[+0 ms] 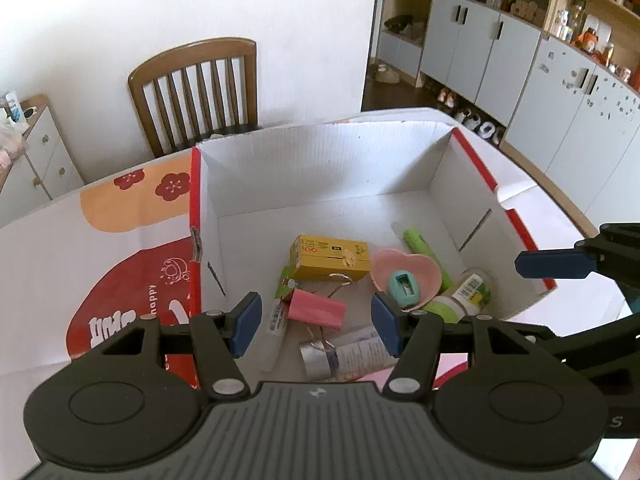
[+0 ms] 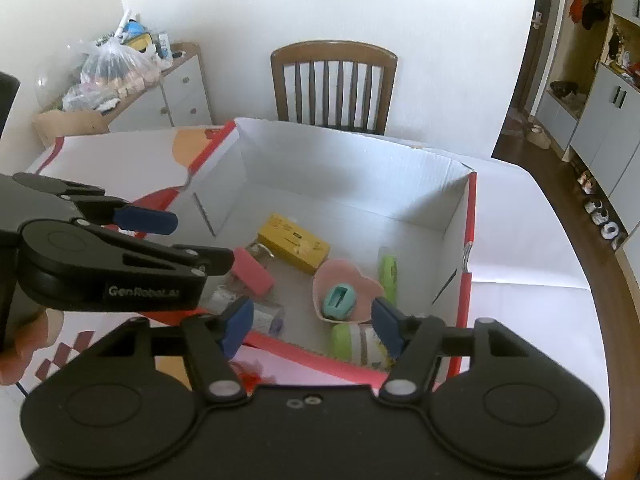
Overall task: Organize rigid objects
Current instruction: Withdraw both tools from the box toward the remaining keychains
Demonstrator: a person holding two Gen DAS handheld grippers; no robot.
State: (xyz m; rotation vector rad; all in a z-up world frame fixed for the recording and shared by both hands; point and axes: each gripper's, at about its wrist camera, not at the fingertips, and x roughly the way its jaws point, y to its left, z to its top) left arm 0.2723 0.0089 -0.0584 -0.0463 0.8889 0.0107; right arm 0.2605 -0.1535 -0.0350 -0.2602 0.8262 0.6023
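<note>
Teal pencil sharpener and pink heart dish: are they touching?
Touching. In the left wrist view the teal pencil sharpener lies inside the pink heart dish, resting on its inner surface; the right wrist view shows the same.

Left gripper jaws spread, empty, over open white box. Inside: yellow carton, pink binder clip, heart dish holding teal sharpener. Wooden chair behind.
</note>
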